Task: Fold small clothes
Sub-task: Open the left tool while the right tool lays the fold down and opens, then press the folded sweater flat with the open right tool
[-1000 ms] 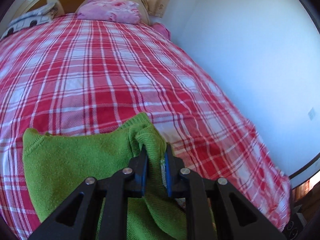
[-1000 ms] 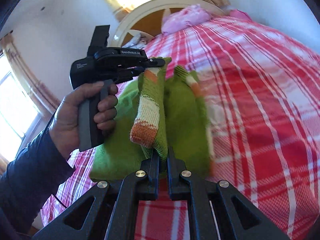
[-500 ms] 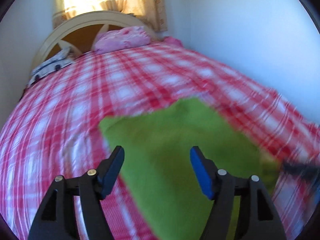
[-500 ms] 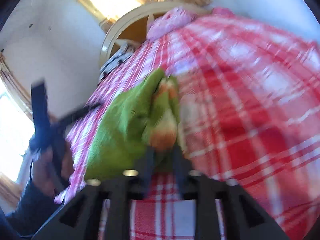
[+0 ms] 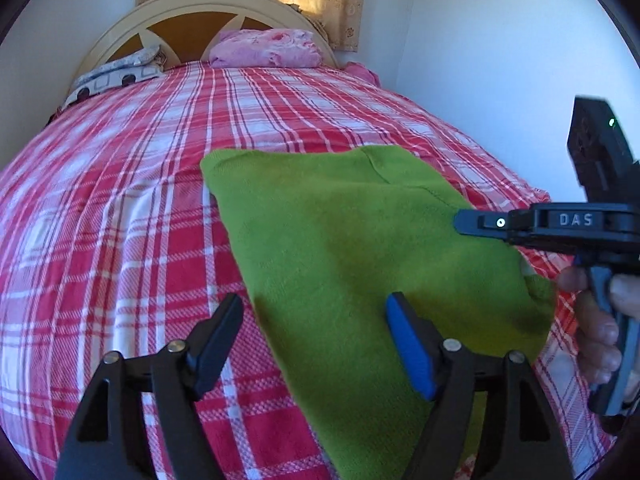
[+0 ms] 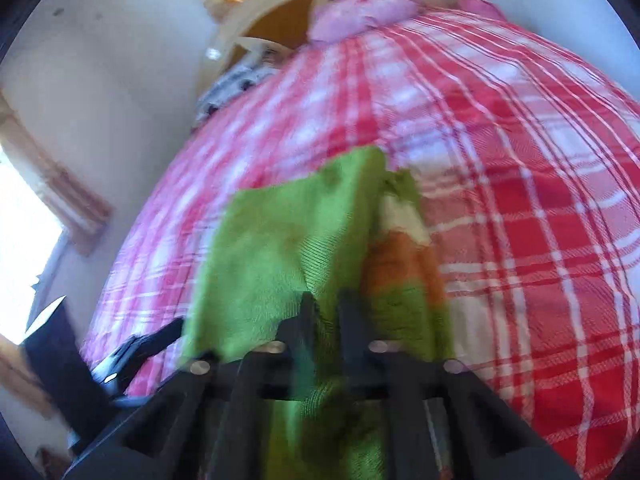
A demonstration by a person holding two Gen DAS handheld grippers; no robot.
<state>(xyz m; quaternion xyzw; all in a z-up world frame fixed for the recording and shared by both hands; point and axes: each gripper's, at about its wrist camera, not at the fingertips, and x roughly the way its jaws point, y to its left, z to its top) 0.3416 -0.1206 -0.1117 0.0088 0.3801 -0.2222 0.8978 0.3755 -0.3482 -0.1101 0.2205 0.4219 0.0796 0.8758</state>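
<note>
Sweater [image 5: 360,248], green knit, lies folded on the red-and-white plaid bed [image 5: 120,200], its far edge straight across and its near end running under both tools. From the right wrist view an orange and cream striped cuff [image 6: 400,248] shows along the sweater's right side.

Left tool [image 5: 316,328] points down at a slant over the near left part of the sweater. Its fingers stand wide apart and have just been opening; the left finger is over the plaid, the blue-padded right finger [image 5: 408,344] over the green knit, and nothing is pinched between them.

Right tool [image 6: 324,308] also slants downward. Its fingers are nearly together and have just been closing, with a fold of the green knit pinched between them; that view is blurred. In the left wrist view this tool comes in from the right edge, its black nose reaching over the sweater's right side, and a hand [image 5: 600,320] wraps the grip with fingers curled round it. White letters "DAS" [image 5: 575,220] read on its side.

At the far end stand a cream arched headboard [image 5: 192,12], a pink pillow [image 5: 268,48] and a patterned pillow [image 5: 116,76] to its left.
</note>
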